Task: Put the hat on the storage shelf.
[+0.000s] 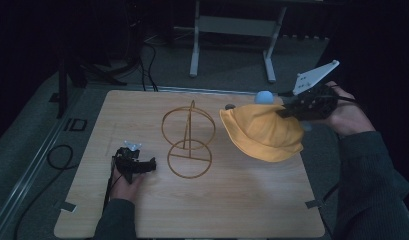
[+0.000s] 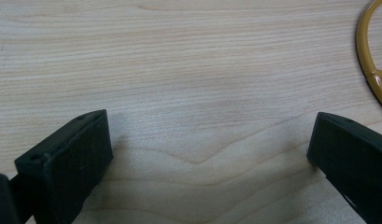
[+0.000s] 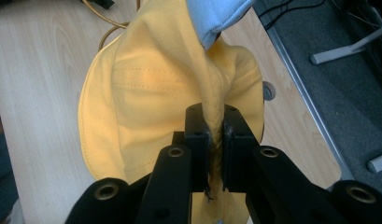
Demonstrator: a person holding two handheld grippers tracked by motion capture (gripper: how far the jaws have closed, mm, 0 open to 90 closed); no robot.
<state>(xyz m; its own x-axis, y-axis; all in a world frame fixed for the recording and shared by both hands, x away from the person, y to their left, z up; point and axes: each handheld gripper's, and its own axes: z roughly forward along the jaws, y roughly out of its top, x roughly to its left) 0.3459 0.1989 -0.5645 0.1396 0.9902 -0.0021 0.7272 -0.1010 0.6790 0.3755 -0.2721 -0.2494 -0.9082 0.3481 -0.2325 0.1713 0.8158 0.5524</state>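
A yellow bucket hat [image 1: 264,131] hangs above the right side of the wooden table [image 1: 242,210], and my right gripper [image 1: 286,112] is shut on its fabric. In the right gripper view the yellow hat [image 3: 151,93] is pinched between the two black jaws of my right gripper [image 3: 215,126], and a pale blue piece [image 3: 216,16] shows at its top. A gold wire stand [image 1: 188,140] with two rings stands at the table's middle. My left gripper [image 1: 151,165] rests low on the table left of the stand's base, open; its fingers [image 2: 67,163] are wide apart over bare wood.
A pale blue ball [image 1: 264,96] shows behind the hat near the table's far edge. The gold ring [image 2: 373,70] of the stand's base curves in at the right of the left gripper view. Cables [image 1: 59,157] lie on the grey floor to the left, and white table legs [image 1: 194,50] stand beyond.
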